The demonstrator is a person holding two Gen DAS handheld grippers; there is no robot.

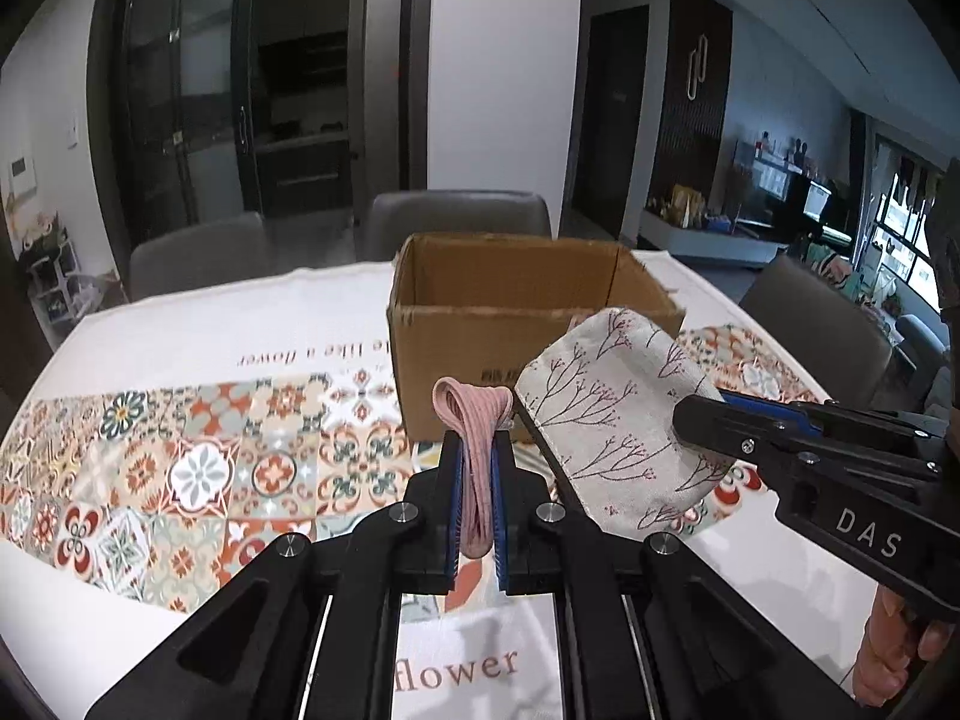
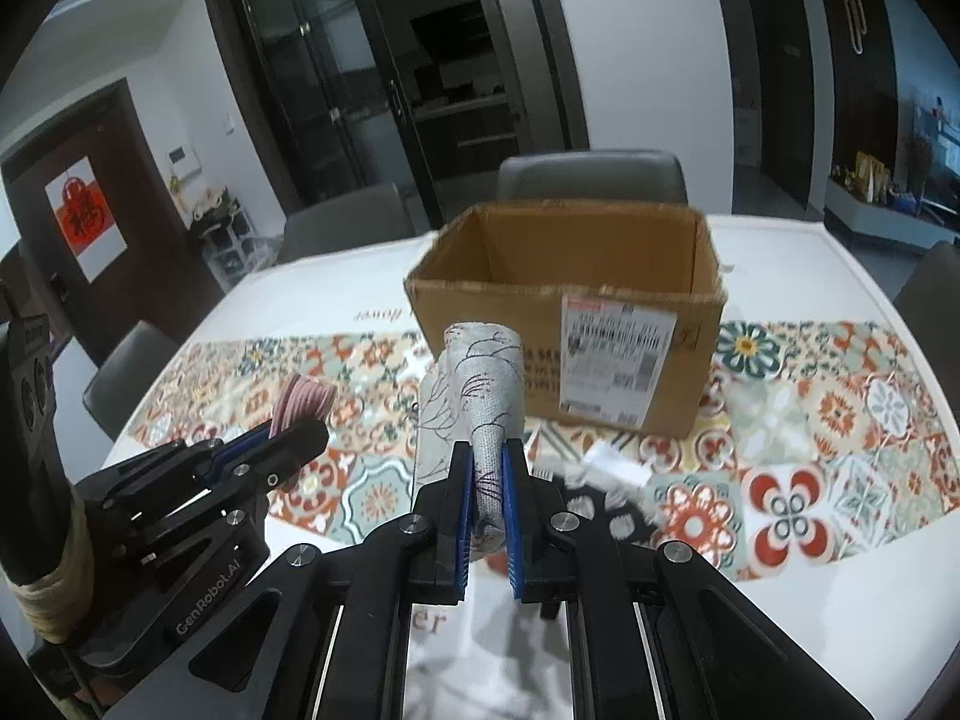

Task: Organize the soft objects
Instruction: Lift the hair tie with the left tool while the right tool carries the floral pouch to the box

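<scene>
My left gripper [image 1: 477, 450] is shut on a folded pink ribbed cloth [image 1: 474, 420] and holds it above the table, just in front of the open cardboard box [image 1: 510, 306]. My right gripper [image 2: 487, 456] is shut on a beige fabric pouch with a branch print [image 2: 480, 372], lifted in front of the same box [image 2: 570, 276]. The pouch [image 1: 618, 414] and the right gripper [image 1: 708, 420] show at the right of the left wrist view. The left gripper [image 2: 282, 438] with the pink cloth [image 2: 303, 399] shows at the left of the right wrist view.
The table [image 1: 150, 336] wears a white cloth with a patterned tile band [image 2: 810, 420]. A black-and-white item [image 2: 606, 480] lies on it right of my right gripper. Grey chairs [image 1: 456, 222] stand behind the table and at its sides.
</scene>
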